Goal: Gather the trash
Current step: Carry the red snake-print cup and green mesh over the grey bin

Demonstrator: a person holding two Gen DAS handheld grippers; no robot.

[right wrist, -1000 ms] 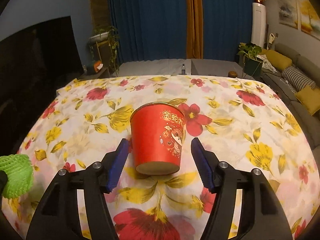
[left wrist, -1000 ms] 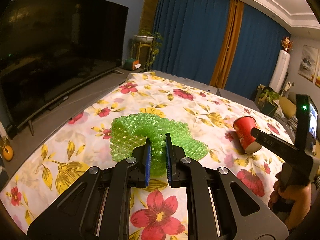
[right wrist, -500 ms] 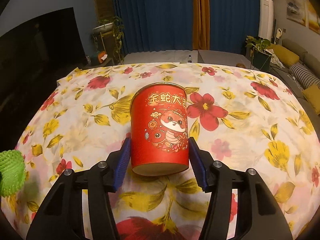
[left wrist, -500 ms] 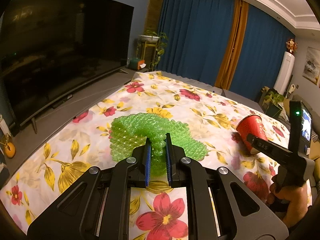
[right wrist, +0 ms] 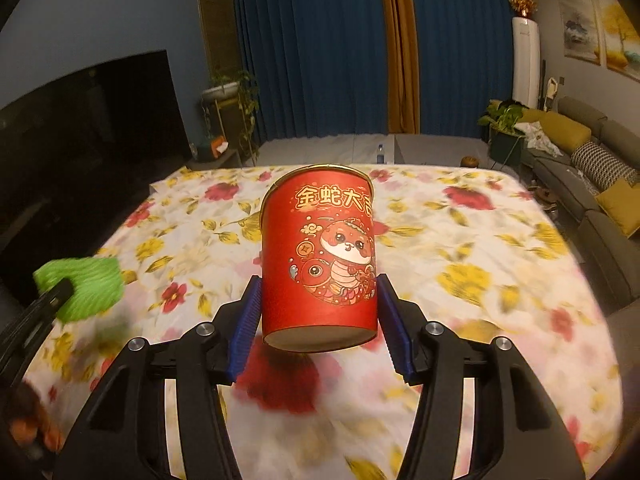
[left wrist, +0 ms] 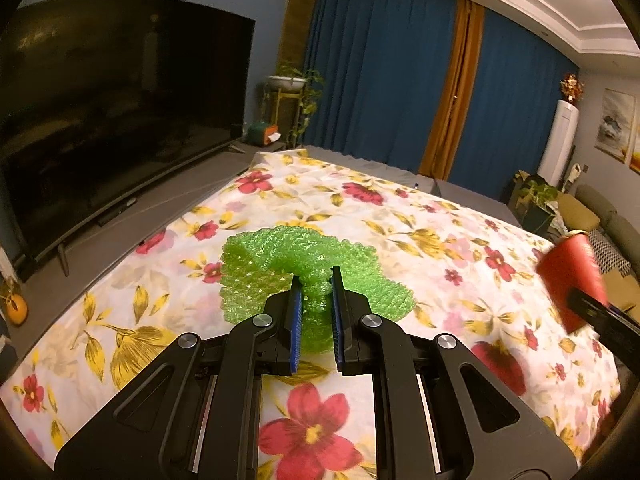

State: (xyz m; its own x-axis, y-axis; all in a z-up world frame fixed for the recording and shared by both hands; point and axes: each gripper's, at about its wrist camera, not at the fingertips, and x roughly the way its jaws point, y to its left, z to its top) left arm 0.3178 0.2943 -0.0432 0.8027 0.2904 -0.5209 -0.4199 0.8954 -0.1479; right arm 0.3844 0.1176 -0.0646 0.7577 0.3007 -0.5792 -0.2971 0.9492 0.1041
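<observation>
A crumpled sheet of green bubble wrap point(left wrist: 280, 264) lies on the flowered cloth point(left wrist: 420, 220). My left gripper point(left wrist: 314, 280) is shut on a raised fold at its middle. The red paper cup point(right wrist: 318, 256), printed with a cartoon snake and gold characters, stands upright between the blue pads of my right gripper point(right wrist: 319, 280), which is shut on its lower half. The cup hangs clear above the cloth. In the left wrist view the same cup point(left wrist: 570, 276) shows blurred at the right edge. The right wrist view catches the green wrap point(right wrist: 84, 284) far left.
The cloth covers a broad low surface. A large dark TV point(left wrist: 100, 120) on a long stand runs along the left. Blue curtains and a plant stand point(left wrist: 292, 96) close the far end. A sofa with yellow cushions point(right wrist: 592, 184) sits to the right.
The right gripper's pads closed onto the red cup and lifted it off the cloth; in the left wrist view it moved toward the right edge. The left gripper kept its hold on the bubble wrap.
</observation>
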